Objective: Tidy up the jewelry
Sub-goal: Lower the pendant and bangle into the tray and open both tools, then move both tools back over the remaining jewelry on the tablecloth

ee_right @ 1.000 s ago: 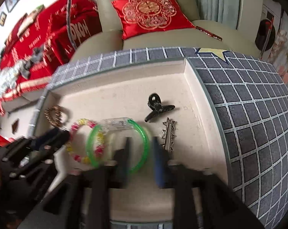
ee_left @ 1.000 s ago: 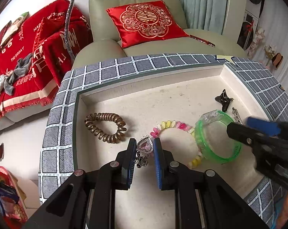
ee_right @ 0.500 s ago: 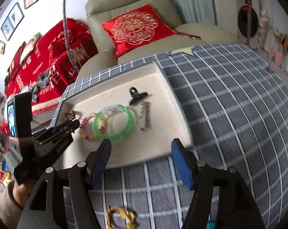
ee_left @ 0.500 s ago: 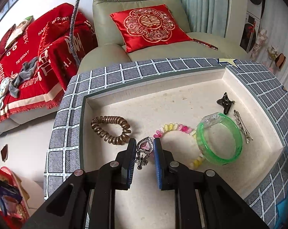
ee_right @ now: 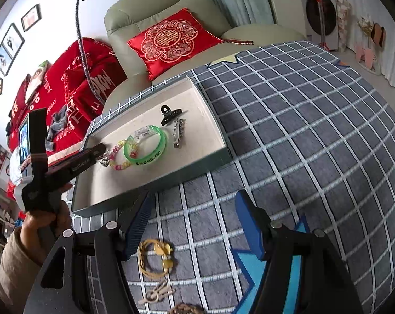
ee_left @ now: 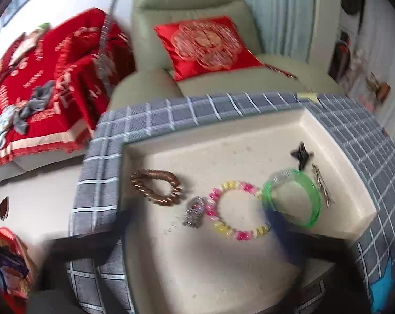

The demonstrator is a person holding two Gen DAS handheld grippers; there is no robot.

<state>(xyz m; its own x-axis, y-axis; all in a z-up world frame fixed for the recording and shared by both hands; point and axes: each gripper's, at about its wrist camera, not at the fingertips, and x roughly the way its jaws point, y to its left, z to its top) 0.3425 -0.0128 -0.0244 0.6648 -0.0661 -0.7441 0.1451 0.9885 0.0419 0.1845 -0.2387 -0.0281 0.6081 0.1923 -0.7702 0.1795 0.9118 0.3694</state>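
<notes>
Silver heart pendant is seen lying in the tray, released between the just-opened left gripper jaws; the right gripper is held agape, empty, above the yellow cord.

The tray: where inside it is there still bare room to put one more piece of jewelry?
The tray is bare along its far wall, behind the brown coil hair tie and black claw clip, and across its near part, below the beaded bracelet. The middle row is crowded: heart charm, bracelet, green bangle and silver clip.
</notes>
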